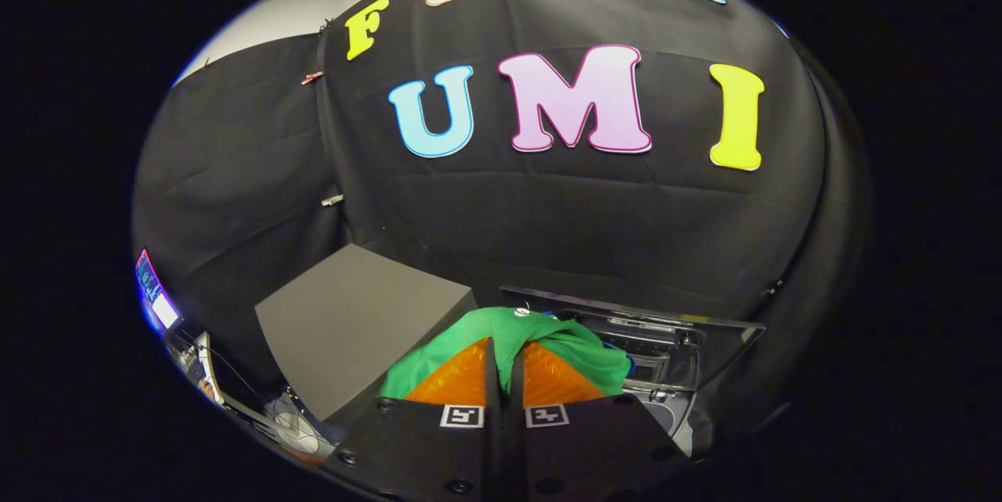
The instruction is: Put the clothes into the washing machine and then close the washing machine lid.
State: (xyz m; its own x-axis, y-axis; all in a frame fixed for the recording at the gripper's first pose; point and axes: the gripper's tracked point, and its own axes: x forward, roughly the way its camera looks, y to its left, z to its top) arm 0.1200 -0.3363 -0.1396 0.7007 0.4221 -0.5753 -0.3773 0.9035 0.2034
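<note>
The gripper point(503, 365) has its fingers point(458, 377) clamped on a green garment point(583, 349), held above the open washer point(665, 353), beside a grey box point(352, 322).

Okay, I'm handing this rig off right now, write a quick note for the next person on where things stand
Gripper: fingers nearly closed, pinching the green garment between them, apparently lifted.
Washing machine: just beyond the fingers and to their right, lid raised, opening exposed. The garment hangs in front of it; whether any of it is inside yet cannot be told.
Grey box: beside the machine, on the other side of the fingers.
Done: garment picked up.
Left: lower it into the machine, release, close the lid.
</note>
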